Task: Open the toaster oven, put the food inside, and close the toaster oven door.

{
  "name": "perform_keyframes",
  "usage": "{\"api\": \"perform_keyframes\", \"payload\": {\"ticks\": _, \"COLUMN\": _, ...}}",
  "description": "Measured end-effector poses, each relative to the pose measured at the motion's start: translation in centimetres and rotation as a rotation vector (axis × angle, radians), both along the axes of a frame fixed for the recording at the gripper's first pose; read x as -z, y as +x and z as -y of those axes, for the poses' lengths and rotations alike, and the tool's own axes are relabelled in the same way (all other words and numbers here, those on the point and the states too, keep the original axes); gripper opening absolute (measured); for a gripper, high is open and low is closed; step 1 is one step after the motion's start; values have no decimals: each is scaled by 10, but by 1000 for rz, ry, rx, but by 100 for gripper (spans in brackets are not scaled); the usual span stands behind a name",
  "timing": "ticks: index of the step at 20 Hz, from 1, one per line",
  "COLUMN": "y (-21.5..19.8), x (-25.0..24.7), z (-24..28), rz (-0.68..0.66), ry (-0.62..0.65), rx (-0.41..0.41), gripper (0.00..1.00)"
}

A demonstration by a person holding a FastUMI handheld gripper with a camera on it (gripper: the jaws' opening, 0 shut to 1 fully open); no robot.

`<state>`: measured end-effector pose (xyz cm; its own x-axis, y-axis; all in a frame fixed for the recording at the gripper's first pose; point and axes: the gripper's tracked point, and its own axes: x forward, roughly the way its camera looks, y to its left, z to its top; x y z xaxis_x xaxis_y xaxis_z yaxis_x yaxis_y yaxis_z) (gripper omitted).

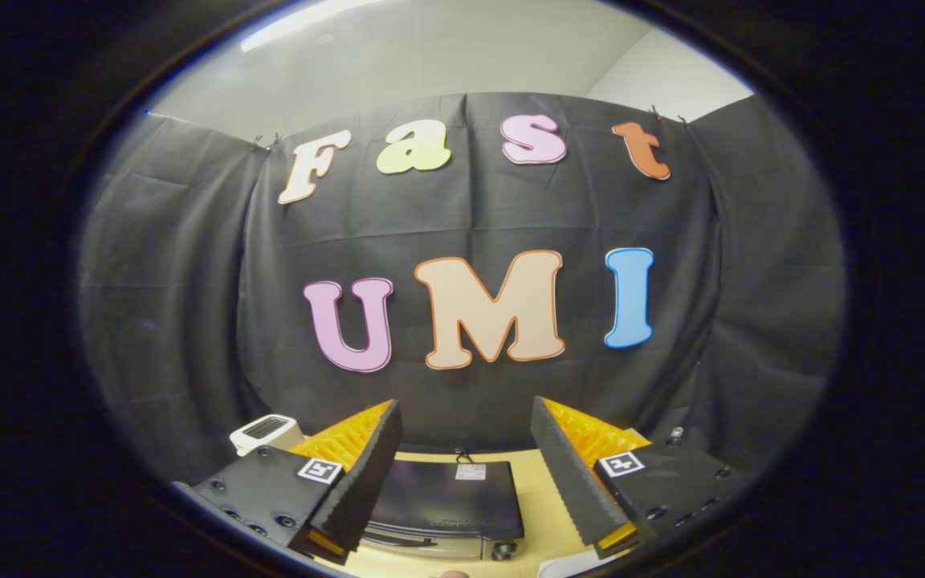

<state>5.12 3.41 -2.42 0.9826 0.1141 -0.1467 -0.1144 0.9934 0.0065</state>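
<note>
I look from high up, over the toaster oven [446, 502]. It is a dark box with a silver front, seen from above, on a light wooden table [547, 514]. A handle and a knob [503, 551] show along its front, and the door looks closed. My gripper [466, 526] stands open, its two fingers spread wide apart with the oven's top between and below them. Nothing is held. A small rounded pale thing [453, 574] peeks in just below the oven's front; I cannot tell what it is.
A white appliance with a slotted top [263, 433] stands on the table beyond the left finger. A small dark knob-like object [674, 436] sits beyond the right finger. The black cloth wall hangs close behind the table.
</note>
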Motion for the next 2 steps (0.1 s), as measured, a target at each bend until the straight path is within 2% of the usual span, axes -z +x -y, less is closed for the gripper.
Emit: {"api": "perform_keyframes", "payload": {"ticks": 2, "y": 1, "x": 0, "z": 4, "rz": 0, "ry": 4, "rx": 4, "gripper": 100}}
